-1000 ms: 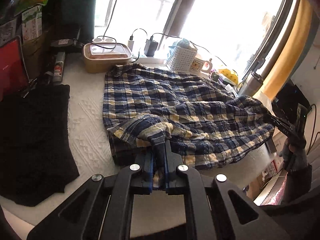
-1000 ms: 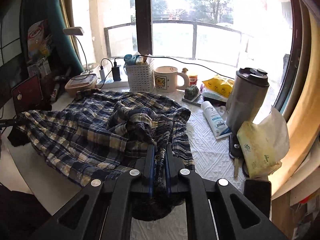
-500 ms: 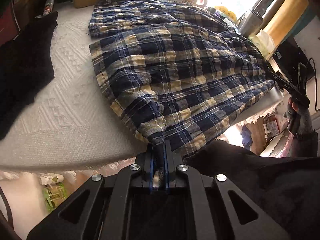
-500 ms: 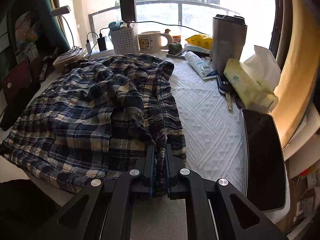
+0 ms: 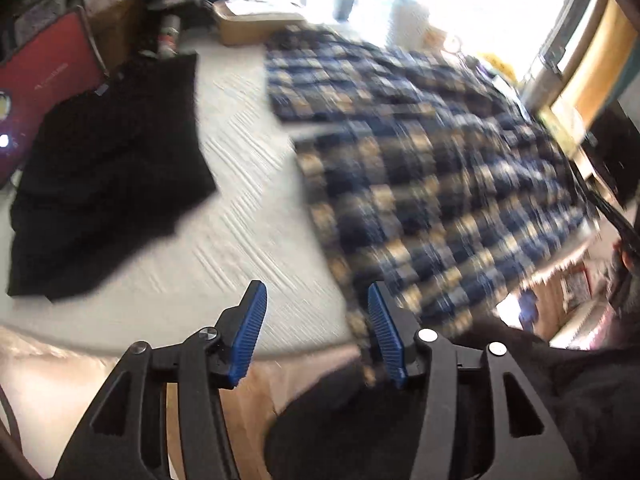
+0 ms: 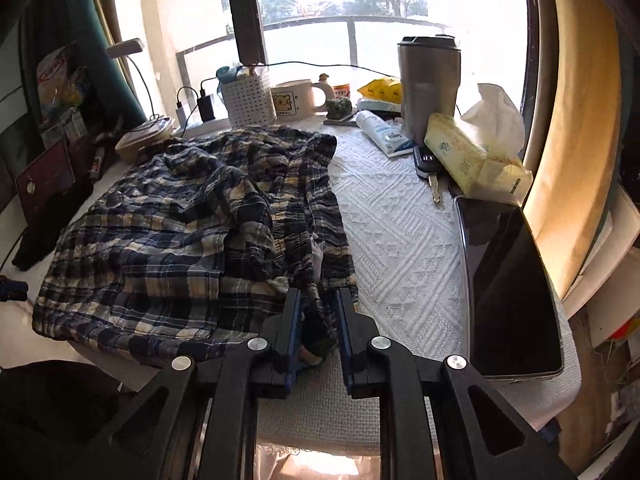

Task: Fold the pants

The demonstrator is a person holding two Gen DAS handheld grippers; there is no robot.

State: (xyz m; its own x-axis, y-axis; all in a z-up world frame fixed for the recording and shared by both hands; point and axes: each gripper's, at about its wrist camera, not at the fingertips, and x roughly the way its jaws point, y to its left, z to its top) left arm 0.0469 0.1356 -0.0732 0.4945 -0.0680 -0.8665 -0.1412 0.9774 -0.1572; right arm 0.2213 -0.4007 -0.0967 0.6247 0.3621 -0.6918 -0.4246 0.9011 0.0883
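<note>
In the left wrist view, the left hand-held gripper (image 5: pixel 316 316) has just been opening and is standing wide with nothing between its blue pads; the plaid pants (image 5: pixel 420 168) are lying ahead and to its right on the white tabletop (image 5: pixel 240 248), a black garment (image 5: pixel 108 184) to its left.

In the right wrist view, the right hand-held gripper (image 6: pixel 318 308) has just been opening narrowly, the pants' waistband edge lying loose between its jaws. A black tablet (image 6: pixel 508 280) is lying to its right.

My left tool (image 5: pixel 317 326) is matte black, with ribbed blue pads (image 5: pixel 253 336) on both fingers and round silver screws at the linkage joints, toward 6 o'clock. My right tool (image 6: pixel 317 314) matches: black triangular cut-out arms, four silver screws, thin blue pad edges (image 6: pixel 295 320).
</note>
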